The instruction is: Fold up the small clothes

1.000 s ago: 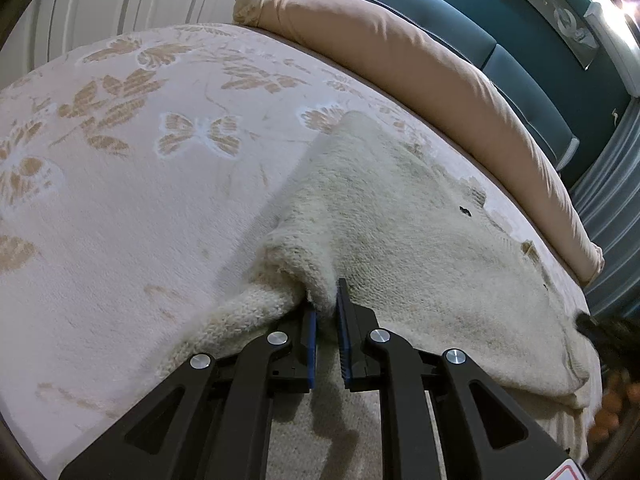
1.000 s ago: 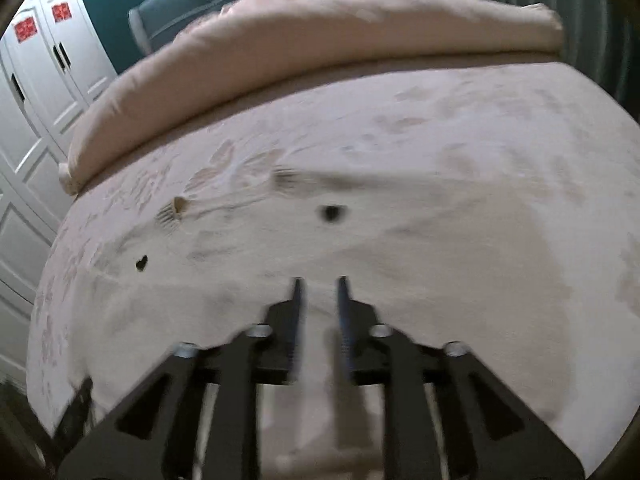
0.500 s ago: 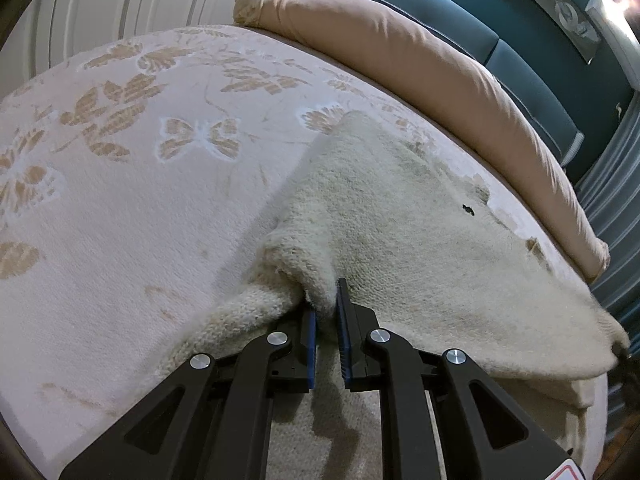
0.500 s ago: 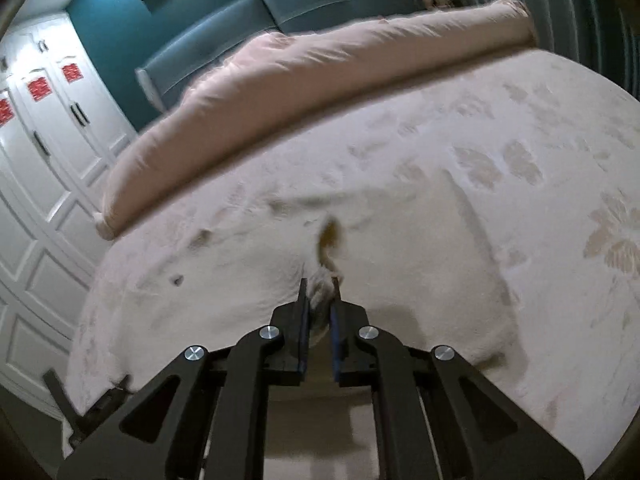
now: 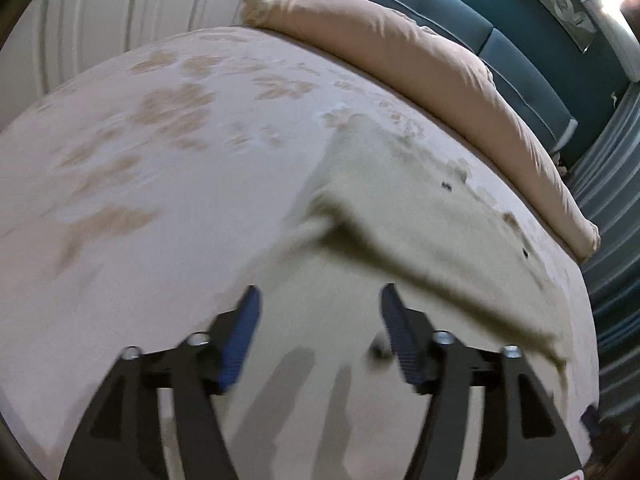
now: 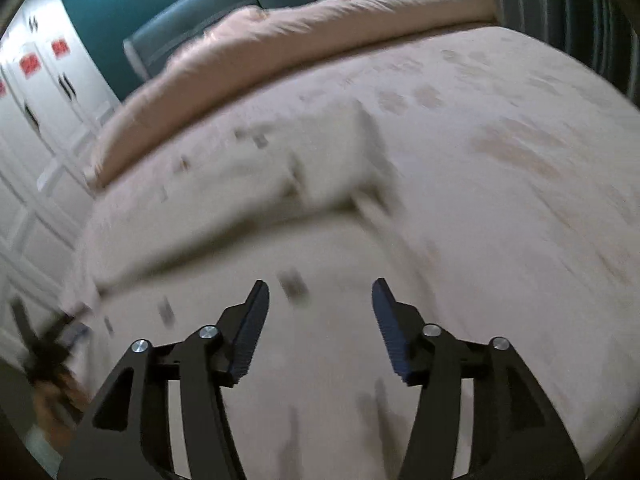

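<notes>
A cream knitted cardigan (image 5: 404, 200) with small dark buttons lies on the bed, its far part folded over toward me. It also shows in the right wrist view (image 6: 280, 184), blurred. My left gripper (image 5: 318, 304) is open and empty just above the near part of the garment. My right gripper (image 6: 320, 300) is open and empty above the garment's near part too. Both views are motion-blurred.
The bed cover (image 5: 140, 160) is pale with tan flower prints. A rolled peach duvet (image 5: 420, 64) lies along the far edge before a teal headboard (image 5: 520, 60). White wardrobe doors (image 6: 36, 112) stand at the left. Striped curtains (image 6: 560, 20) hang at the right.
Both grippers have opened and let go of the cardigan's edge. The lifted edge has dropped onto the garment as a fold. Both grippers have drawn back and up.
</notes>
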`<state>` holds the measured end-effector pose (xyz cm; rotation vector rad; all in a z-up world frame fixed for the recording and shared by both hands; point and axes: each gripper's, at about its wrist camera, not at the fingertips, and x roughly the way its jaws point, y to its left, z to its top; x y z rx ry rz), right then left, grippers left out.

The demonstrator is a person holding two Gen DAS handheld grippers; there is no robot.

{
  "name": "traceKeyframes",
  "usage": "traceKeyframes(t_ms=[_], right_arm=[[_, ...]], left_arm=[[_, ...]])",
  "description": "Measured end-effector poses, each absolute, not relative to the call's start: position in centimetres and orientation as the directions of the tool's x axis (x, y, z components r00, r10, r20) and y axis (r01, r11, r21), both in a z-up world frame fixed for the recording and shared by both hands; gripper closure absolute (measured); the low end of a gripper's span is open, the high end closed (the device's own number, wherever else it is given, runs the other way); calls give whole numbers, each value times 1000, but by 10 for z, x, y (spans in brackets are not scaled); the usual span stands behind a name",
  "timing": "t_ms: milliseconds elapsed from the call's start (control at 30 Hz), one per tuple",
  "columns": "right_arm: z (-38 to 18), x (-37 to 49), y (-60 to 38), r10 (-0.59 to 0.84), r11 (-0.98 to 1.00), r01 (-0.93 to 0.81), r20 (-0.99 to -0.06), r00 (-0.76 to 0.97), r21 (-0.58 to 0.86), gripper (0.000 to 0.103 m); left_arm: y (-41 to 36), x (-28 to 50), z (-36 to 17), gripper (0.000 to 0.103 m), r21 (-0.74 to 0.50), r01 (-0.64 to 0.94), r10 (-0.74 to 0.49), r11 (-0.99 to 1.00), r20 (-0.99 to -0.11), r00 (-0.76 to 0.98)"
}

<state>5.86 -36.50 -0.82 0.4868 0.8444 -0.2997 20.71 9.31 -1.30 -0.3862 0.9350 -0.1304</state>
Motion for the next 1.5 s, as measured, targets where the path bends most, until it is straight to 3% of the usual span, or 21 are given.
traceKeyframes(t_ms=[100,233,367,600,700,733,767,800,833,867,900,1133,1267,1367,1500], right_arm=[[-27,-6,-361,-105,840,496,-832,545,219,44],[-46,-49,-355,-43,799,542,-873,485,261,41],[-54,-59,-351,41,758,547,-863,504,356,31],[-56,-32,-336,123,710,526,-818,563,469,29],[-57,-24,-332,131,697,522,-803,581,491,29],[-56,-23,-332,134,695,519,-799,586,498,34],[-56,-20,-332,138,691,517,-794,592,505,48],[-55,-18,-332,141,686,522,-796,588,507,56],[-54,-16,-332,148,683,524,-798,584,509,74],[-50,-15,-332,153,683,517,-793,589,515,94],[-45,-16,-331,152,689,508,-788,597,518,94],[2,-43,-318,110,775,436,-776,620,458,97],[8,-68,-307,135,811,411,-817,560,416,97],[7,-91,-288,113,885,349,-871,479,307,97],[-6,-129,-276,167,897,328,-914,370,297,98]], left_arm=[[133,160,-17,36,-410,-98,-299,907,-791,534],[168,110,-25,36,-494,-151,-383,856,-803,457],[159,89,-25,31,-509,-111,-422,853,-800,426],[126,93,-31,29,-597,-78,-539,798,-766,350],[118,96,-33,30,-575,-67,-520,816,-779,351],[118,97,-33,31,-579,-71,-523,812,-776,352],[119,98,-31,35,-582,-75,-524,809,-774,355],[119,99,-29,52,-589,-72,-532,805,-770,352],[118,101,-26,78,-593,-48,-547,804,-768,333],[117,102,-24,93,-577,-30,-539,816,-779,322],[116,102,-21,97,-562,-14,-530,827,-787,316],[127,76,18,98,-524,68,-512,849,-785,349],[136,48,30,98,-509,89,-507,856,-798,326],[145,20,29,98,-489,102,-496,866,-820,284],[157,-21,18,99,-483,77,-488,872,-849,203]])
